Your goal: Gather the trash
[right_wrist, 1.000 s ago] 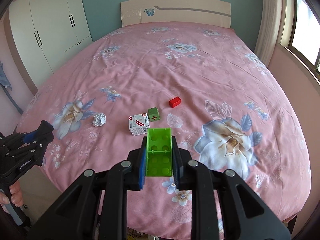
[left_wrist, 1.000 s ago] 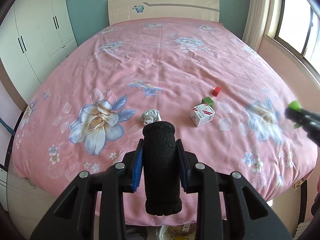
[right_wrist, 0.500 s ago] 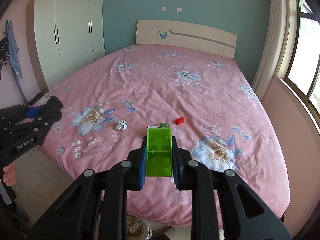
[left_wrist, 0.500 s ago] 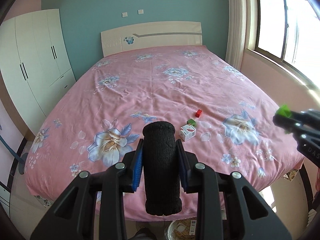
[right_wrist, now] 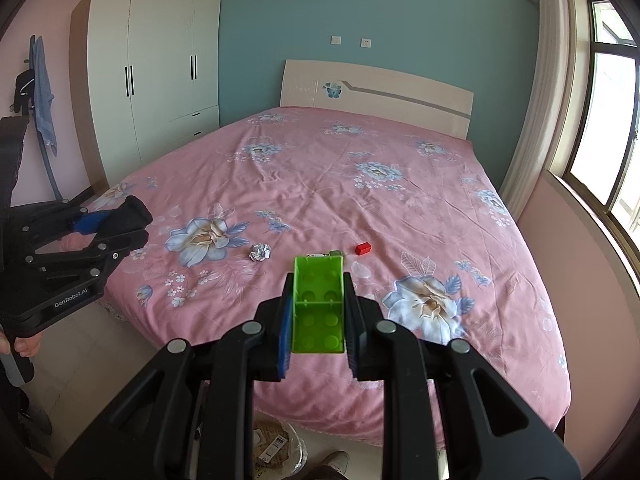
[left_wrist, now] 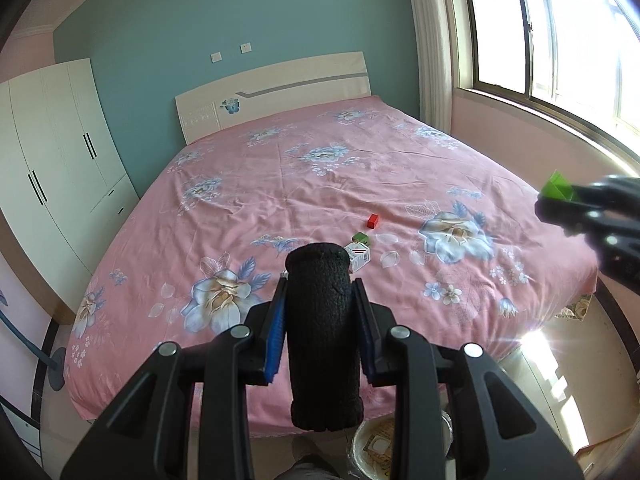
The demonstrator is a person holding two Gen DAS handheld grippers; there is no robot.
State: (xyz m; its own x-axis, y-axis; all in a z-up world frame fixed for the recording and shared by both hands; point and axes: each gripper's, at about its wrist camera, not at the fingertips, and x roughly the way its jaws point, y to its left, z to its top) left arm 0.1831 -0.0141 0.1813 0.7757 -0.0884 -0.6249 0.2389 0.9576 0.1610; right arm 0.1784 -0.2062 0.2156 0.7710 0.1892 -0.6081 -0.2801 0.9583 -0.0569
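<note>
My left gripper (left_wrist: 320,304) is shut on a black foam roll (left_wrist: 322,336), held above the bed's foot edge. My right gripper (right_wrist: 318,304) is shut on a green toy brick (right_wrist: 319,304). On the pink floral bed (right_wrist: 360,184) lie a crumpled foil ball (right_wrist: 260,251), a small white and red box (left_wrist: 359,256), a small green cube (left_wrist: 361,237) and a red block (right_wrist: 363,248). A trash bin with a plastic liner (right_wrist: 276,450) stands on the floor below both grippers and also shows in the left wrist view (left_wrist: 380,446).
A white wardrobe (right_wrist: 156,80) stands left of the bed. A window (left_wrist: 560,40) and curtain are on the right. The headboard (right_wrist: 376,96) is against the blue wall. A person's foot (right_wrist: 334,462) is beside the bin.
Both grippers have pulled back and up from the bed, still holding the foam roll and the green brick. The bed's foot edge, the floor and the bin have come into view.
</note>
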